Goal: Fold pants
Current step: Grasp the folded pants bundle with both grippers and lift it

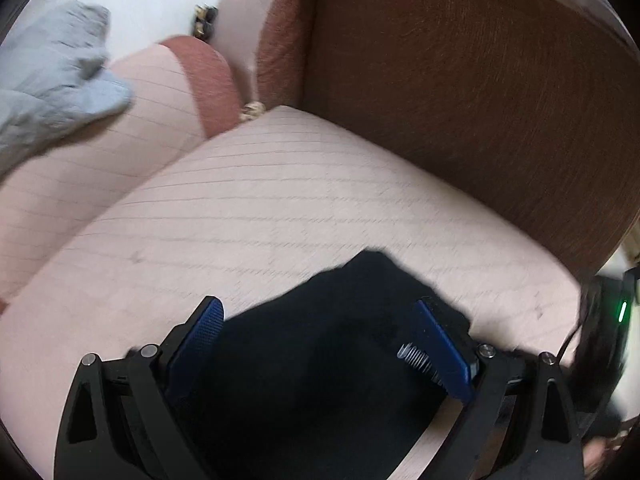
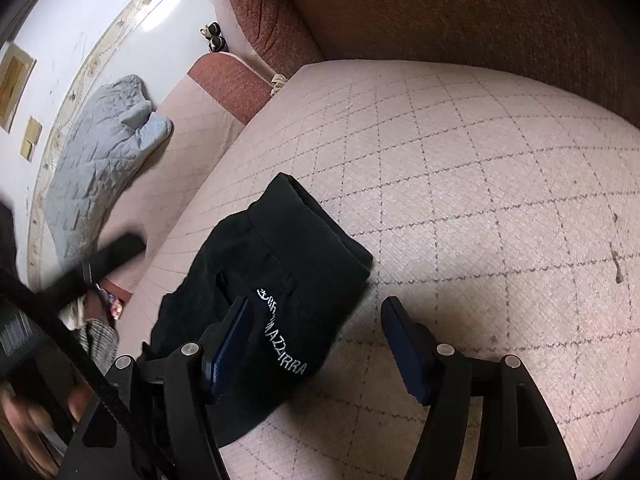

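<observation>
Pants (image 2: 272, 280) bundled black on pink sofa cushion (image 2: 480, 180), both tongs gaping

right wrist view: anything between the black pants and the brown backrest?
Nothing. Between the black pants and the brown backrest there is only bare pink quilted seat cushion, seen in the right wrist view.

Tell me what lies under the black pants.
The black pants lie bunched on the pink quilted sofa cushion, which shows all around them. Whatever the fabric covers, including its own lower folds, is hidden.
</observation>
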Demonstrator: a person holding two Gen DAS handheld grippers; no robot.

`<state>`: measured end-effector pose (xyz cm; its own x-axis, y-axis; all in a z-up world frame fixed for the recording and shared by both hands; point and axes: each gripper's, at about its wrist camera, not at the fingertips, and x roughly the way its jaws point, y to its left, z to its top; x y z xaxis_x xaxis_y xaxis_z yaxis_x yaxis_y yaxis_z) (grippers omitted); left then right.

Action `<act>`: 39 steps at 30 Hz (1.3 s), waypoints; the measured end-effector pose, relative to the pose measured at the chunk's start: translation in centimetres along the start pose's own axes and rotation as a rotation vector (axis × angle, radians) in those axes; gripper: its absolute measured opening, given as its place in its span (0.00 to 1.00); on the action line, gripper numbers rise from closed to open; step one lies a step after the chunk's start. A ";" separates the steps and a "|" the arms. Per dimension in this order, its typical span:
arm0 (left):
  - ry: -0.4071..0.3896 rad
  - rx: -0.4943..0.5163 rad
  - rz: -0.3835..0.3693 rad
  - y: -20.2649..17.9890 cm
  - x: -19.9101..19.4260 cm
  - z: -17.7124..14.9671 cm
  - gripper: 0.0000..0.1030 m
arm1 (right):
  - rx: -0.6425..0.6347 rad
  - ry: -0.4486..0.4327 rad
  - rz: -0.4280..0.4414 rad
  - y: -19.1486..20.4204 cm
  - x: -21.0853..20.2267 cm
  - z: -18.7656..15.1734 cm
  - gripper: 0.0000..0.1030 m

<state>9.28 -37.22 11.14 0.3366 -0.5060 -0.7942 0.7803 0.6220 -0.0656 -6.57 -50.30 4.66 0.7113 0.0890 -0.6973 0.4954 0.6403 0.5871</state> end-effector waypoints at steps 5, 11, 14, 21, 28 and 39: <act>0.121 -0.073 -0.180 0.2 5.1 3.0 0.92 | -0.081 -0.020 -0.057 1.4 0.8 -0.4 0.71; 0.177 -0.106 -0.249 -0.8 8.9 4.2 0.92 | -0.093 -0.031 -0.058 1.6 1.1 -0.5 0.71; 0.208 -0.095 -0.261 -1.4 10.6 4.3 0.92 | -0.096 -0.035 -0.049 1.8 1.3 -0.6 0.71; 0.312 0.017 -0.211 -3.6 12.9 3.3 0.74 | -0.130 -0.024 -0.055 2.4 2.0 -0.8 0.67; 0.253 0.047 -0.199 -3.2 9.2 2.9 0.13 | -0.058 0.011 0.023 1.8 1.8 -0.5 0.23; 0.094 -0.087 -0.218 1.9 -0.4 0.0 0.13 | -0.280 -0.074 0.089 7.8 -1.6 -3.9 0.22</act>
<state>10.69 -35.87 11.33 0.1115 -0.5790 -0.8077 0.7795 0.5551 -0.2904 -5.77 -42.53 8.73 0.7853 0.1045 -0.6102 0.2801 0.8190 0.5007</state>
